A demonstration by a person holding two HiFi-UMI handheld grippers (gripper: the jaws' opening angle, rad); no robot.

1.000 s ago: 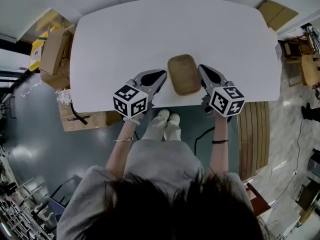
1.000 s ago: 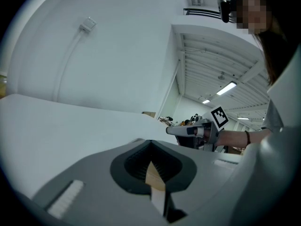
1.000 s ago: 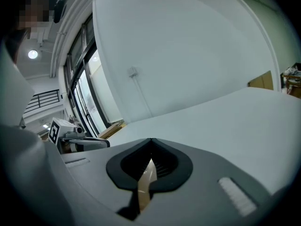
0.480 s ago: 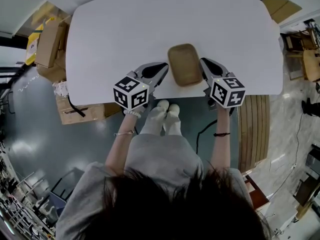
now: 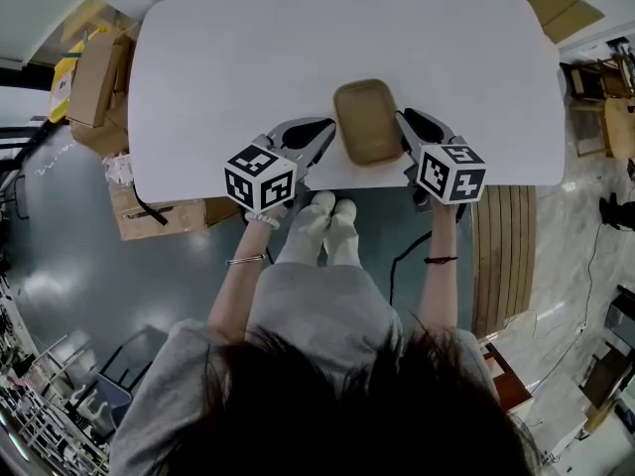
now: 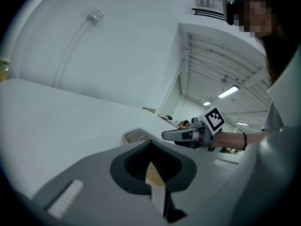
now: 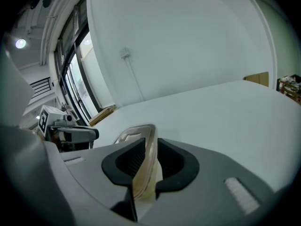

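Since a second ago my right tongs [image 5: 405,120] have come up to the tan tray [image 5: 367,120]. Its rim now stands between the jaws, where the right gripper view earlier showed no tray at all. In that view the right tongs [image 7: 149,147] are clamped on the tray's [image 7: 136,134] right-hand rim, which runs upright through the gap and on beyond the tips.

My left tongs [image 5: 317,135] lie just beside the tray's left edge, apart from it. In the left gripper view their jaws [image 6: 151,160] are together with nothing between them. One corner of the tray [image 6: 134,136] shows past the tips, and the right tongs [image 6: 186,135] lie across from it.

The tray is a shallow, round-cornered rectangle. It rests flat on the white table [image 5: 298,48], close to the near edge and between the two tongs.

Outward from there, my pale shoes [image 5: 329,234] show below the table edge on the grey floor [image 5: 69,266]. Cardboard boxes [image 5: 99,87] stand by the table's left end, and a slatted wooden panel [image 5: 501,256] lies to the right.
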